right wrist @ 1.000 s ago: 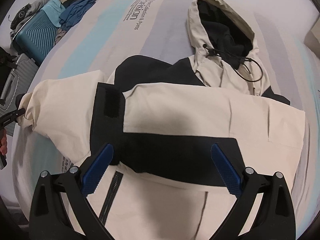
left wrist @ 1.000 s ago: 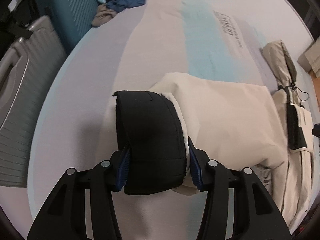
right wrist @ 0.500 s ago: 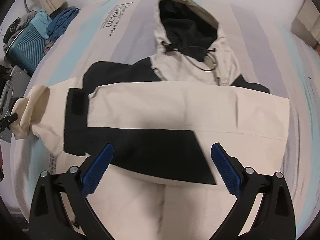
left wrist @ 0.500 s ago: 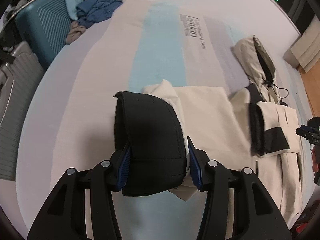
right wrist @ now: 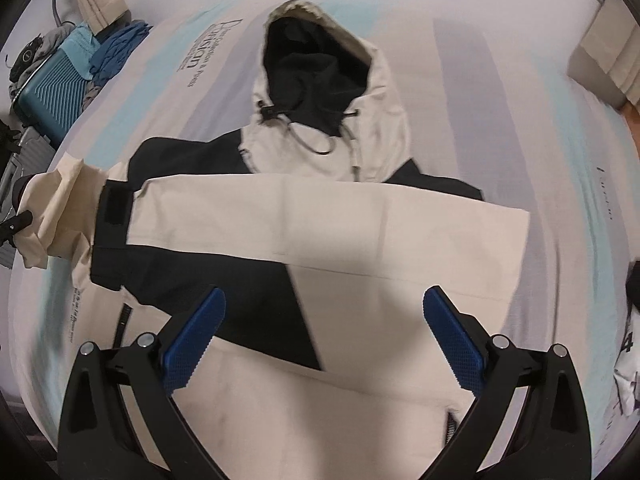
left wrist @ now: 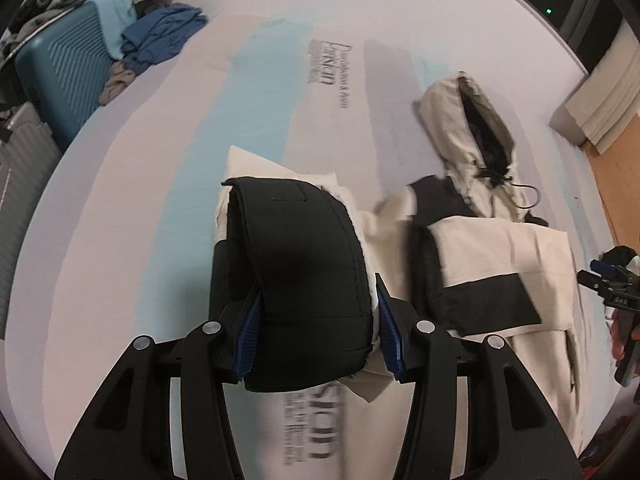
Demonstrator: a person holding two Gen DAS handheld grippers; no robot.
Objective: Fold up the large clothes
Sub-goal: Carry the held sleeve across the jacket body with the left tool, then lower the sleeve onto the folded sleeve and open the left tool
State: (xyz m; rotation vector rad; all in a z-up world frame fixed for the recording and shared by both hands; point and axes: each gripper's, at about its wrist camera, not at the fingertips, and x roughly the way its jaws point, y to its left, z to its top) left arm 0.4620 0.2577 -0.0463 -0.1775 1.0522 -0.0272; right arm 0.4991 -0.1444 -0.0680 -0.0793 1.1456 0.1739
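A cream and black hooded jacket (right wrist: 320,216) lies flat on the bed, its hood (right wrist: 320,80) pointing to the far side. One sleeve is folded across the chest. My left gripper (left wrist: 316,300) is shut on the black cuff (left wrist: 296,248) of the other sleeve and holds it above the sheet, left of the jacket body (left wrist: 492,248). From the right wrist view that lifted sleeve end (right wrist: 52,200) shows at the far left. My right gripper (right wrist: 320,312) hovers open over the jacket's lower front with nothing between its fingers.
The bed sheet (left wrist: 256,112) has pale blue, grey and white stripes with printed lettering. A teal suitcase (left wrist: 60,72) and a grey suitcase (left wrist: 20,184) stand by the bed's left side, with crumpled blue clothes (left wrist: 160,36) on the bed's far corner. Wooden floor (left wrist: 616,152) shows at right.
My left gripper has carried the cuff to the right and upward, drawing the sleeve toward the jacket body. My right gripper has drifted sideways over the jacket, still open; the hood now sits centred in its view.
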